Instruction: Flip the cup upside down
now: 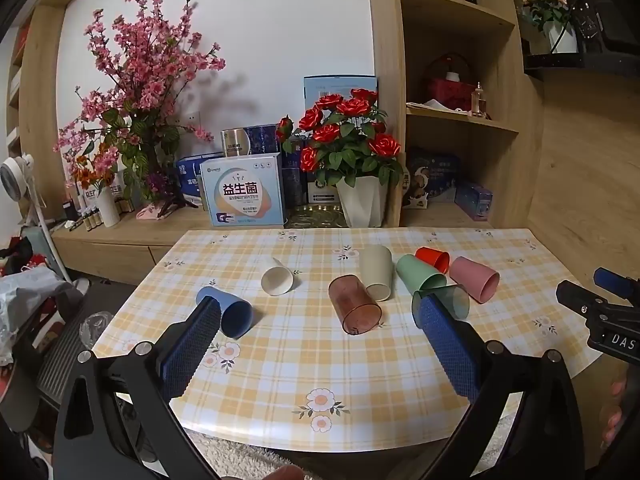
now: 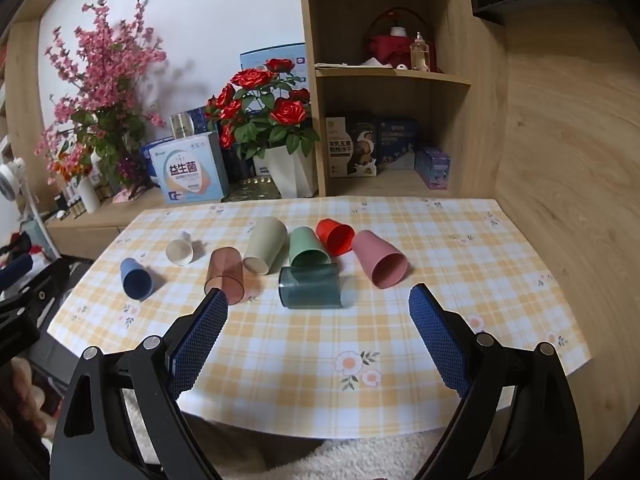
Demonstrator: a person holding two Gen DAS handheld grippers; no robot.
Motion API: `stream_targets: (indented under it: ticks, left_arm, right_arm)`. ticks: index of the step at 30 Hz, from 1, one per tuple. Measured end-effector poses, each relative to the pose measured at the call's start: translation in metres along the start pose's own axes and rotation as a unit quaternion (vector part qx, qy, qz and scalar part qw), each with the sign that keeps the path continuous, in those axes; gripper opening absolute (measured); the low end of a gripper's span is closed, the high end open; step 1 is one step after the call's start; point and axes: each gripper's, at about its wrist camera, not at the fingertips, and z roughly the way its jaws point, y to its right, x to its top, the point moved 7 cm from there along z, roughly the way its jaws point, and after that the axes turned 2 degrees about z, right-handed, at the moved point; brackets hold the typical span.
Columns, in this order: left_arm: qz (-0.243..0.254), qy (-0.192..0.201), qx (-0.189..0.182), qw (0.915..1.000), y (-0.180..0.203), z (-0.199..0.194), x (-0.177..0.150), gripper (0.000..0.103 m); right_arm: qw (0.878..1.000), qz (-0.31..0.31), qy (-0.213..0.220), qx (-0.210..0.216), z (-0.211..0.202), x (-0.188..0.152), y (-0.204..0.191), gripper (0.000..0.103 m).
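a: how far along is the flipping?

b: not started, as far as i can judge. eight cups lie on their sides on the checked table (image 2: pixel 400 344), none standing on its rim. across the middle of the right view: blue cup (image 2: pixel 137 279) far left, white cup (image 2: pixel 181 251), brownish clear cup (image 2: pixel 225 276), beige cup (image 2: pixel 265 250), green cup (image 2: pixel 308 247), red cup (image 2: pixel 335 237), pink cup (image 2: pixel 380 258), with the dark clear cup (image 2: pixel 310 286) lowest, near the centre.

a: and the claws?

b: the right gripper (image 2: pixel 318 302) is spread wide with nothing in it, hovering over the near edge, apart from the cups. the left gripper (image 1: pixel 318 314) is also wide open and empty in the lower part of its view.

a: which cup is first?

b: i cannot tell. every cup is left to turn over
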Motion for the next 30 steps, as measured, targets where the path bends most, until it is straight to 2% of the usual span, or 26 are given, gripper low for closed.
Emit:
stream_targets:
  ticks: [16,30]
  left_arm:
    - [-0.013,0.020,0.014,0.9996,-0.006,-0.012,0.005,0.097]
    - [-0.017,0.016,0.021,0.9995,-0.006,-0.010,-0.003,0.097]
  right_arm:
    - [1.000,0.005,-0.001,-0.001,0.000,-0.002,0.000,0.089]
    - [1.000,0.010,-0.004,-0.003,0.002,-0.004,0.003,0.089]
